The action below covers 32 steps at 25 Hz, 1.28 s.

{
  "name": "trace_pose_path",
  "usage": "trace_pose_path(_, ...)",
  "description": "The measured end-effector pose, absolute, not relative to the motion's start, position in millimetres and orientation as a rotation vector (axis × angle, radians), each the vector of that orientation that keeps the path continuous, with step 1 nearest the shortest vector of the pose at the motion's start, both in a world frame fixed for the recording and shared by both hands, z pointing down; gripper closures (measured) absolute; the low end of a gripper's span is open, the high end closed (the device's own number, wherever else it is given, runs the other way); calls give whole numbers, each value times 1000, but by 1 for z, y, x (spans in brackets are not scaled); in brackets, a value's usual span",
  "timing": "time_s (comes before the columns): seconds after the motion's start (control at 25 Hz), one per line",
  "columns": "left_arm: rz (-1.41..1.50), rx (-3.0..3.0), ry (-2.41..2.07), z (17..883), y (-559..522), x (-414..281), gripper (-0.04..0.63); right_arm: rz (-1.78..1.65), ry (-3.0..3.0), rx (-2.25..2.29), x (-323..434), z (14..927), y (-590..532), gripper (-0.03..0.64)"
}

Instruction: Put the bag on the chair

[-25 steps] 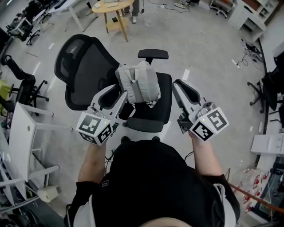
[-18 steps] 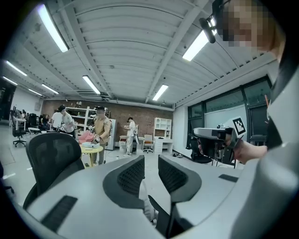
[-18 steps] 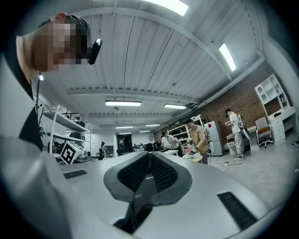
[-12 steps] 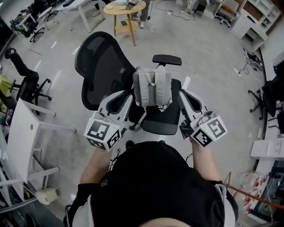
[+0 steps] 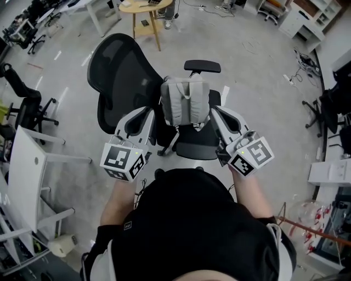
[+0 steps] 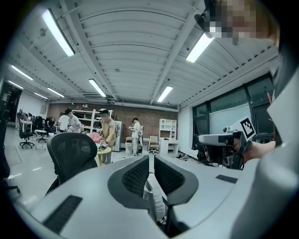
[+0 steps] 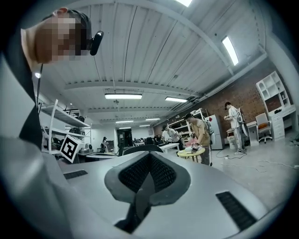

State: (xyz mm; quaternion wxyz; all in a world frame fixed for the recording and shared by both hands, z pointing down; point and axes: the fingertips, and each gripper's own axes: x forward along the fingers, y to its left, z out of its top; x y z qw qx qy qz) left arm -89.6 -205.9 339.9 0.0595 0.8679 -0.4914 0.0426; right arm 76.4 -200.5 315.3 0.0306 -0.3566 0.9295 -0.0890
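The grey backpack (image 5: 185,101) stands upright on the seat (image 5: 193,147) of the black mesh office chair (image 5: 123,77), its straps facing me. My left gripper (image 5: 149,112) hovers just left of the bag, apart from it. Its jaws are closing to a thin slit with nothing between them. In the left gripper view (image 6: 151,156) a pale part of the bag (image 6: 154,198) shows below the jaws. My right gripper (image 5: 215,110) hangs at the bag's right side, jaws closing together on nothing. In the right gripper view (image 7: 149,156) the pads meet.
A round yellow side table (image 5: 143,6) stands behind the chair. A white desk (image 5: 24,164) and dark office chairs (image 5: 22,93) line the left. Another black chair (image 5: 332,104) and cables lie to the right. People stand at the room's far end (image 6: 108,135).
Both grippers' jaws have closed. The grippers now sit a little nearer the bag's sides. The bag stays upright on the seat.
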Motion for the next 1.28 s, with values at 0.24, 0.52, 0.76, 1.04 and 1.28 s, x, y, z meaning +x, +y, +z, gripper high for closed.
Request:
trace_pose_path(0.24,145,2618,-1518,341,-221,-92,558,-265,2856,-1170,89,323,-213,588)
trace_pose_path(0.52,140,2614,-1524,338,-224,-89,560,-232,2873,-1178,90,322,-215,589)
trace_pose_path(0.76,148,2596,-1526,343,-223,-91,560,-250,2872,-1169,91,326,-216,589)
trace_pose_path(1.04,162,2582,-1522,349,-221,-90,560,-266,2882,-1152,90,329,-216,589)
trace_pose_path(1.28,172,2575,-1524,353,-221,-90,560,-282,2885,-1155,91,332,-218,589)
